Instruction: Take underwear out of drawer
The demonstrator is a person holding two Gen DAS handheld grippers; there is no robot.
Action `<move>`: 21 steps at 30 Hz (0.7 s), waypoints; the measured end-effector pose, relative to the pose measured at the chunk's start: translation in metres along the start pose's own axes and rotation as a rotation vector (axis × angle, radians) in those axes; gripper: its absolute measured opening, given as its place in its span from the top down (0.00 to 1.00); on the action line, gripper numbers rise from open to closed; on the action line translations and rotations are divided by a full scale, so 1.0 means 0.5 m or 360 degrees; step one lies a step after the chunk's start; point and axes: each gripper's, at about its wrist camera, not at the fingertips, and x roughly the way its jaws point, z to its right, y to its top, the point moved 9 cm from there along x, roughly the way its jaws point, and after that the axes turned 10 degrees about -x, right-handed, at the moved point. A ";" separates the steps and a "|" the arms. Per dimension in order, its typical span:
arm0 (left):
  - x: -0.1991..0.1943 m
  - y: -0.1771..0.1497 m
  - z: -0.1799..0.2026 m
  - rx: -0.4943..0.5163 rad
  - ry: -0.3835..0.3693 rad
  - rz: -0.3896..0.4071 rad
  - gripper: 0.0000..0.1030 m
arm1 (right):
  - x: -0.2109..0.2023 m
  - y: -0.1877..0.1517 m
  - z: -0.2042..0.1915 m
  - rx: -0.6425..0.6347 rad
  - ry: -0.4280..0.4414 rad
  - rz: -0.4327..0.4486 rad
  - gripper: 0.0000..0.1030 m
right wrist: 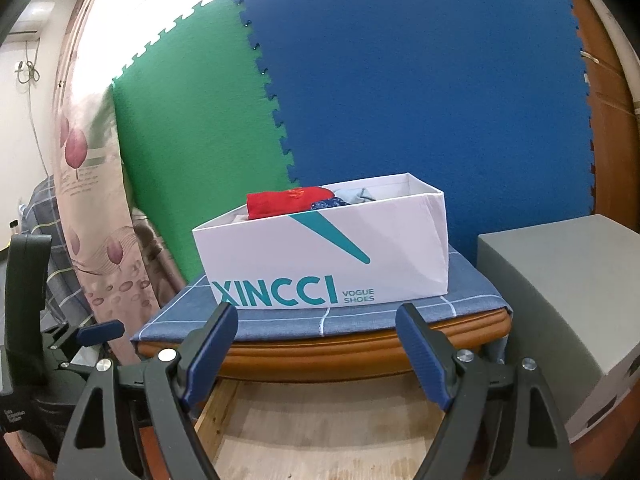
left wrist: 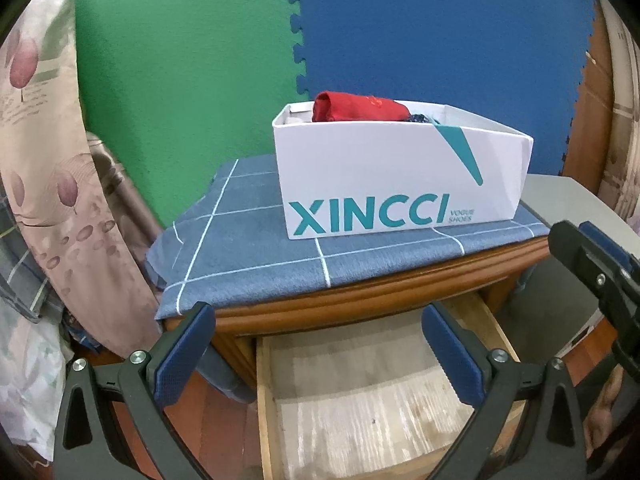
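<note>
Pulled-out wooden drawer (left wrist: 360, 392) open, visible floor bare; no underwear seen inside. Folded red fabric item (right wrist: 286, 201), with blue patterned and pale pieces beside it, sits in white lidless shoebox with teal lettering (left wrist: 380, 176) on blue checked cloth (left wrist: 248, 256) over brown wooden desk (left wrist: 360, 300). Judgement: removal appears complete or nearly so. Left claw (left wrist: 316, 344) wide, empty. Right claw (right wrist: 316, 344) wide, empty. Green and blue foam mats behind; floral curtain left; grey cabinet right.

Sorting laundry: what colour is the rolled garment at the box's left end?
Red garment, clearest in the right wrist view.
</note>
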 end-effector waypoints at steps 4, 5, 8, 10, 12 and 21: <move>0.000 0.003 -0.003 -0.0002 0.0010 0.0007 0.00 | 0.000 0.000 0.000 0.0001 0.0001 0.0000 0.19; -0.001 0.004 -0.003 -0.0001 0.0011 0.0011 0.00 | 0.000 0.000 0.000 0.0000 0.0000 0.0000 0.19; -0.007 0.009 -0.005 0.0007 0.0022 0.0022 0.00 | 0.000 0.000 0.000 0.0001 0.0002 -0.0001 0.19; -0.011 0.013 -0.006 0.0027 0.0060 0.0033 0.00 | 0.000 -0.001 0.000 0.0001 0.0003 -0.0002 0.19; -0.016 0.018 -0.007 0.0047 0.0085 0.0047 0.00 | 0.000 -0.001 -0.002 0.0000 0.0007 -0.0003 0.19; -0.055 0.040 0.000 0.0083 0.0030 0.0129 0.00 | -0.002 -0.003 -0.008 -0.0014 0.0036 -0.0007 0.19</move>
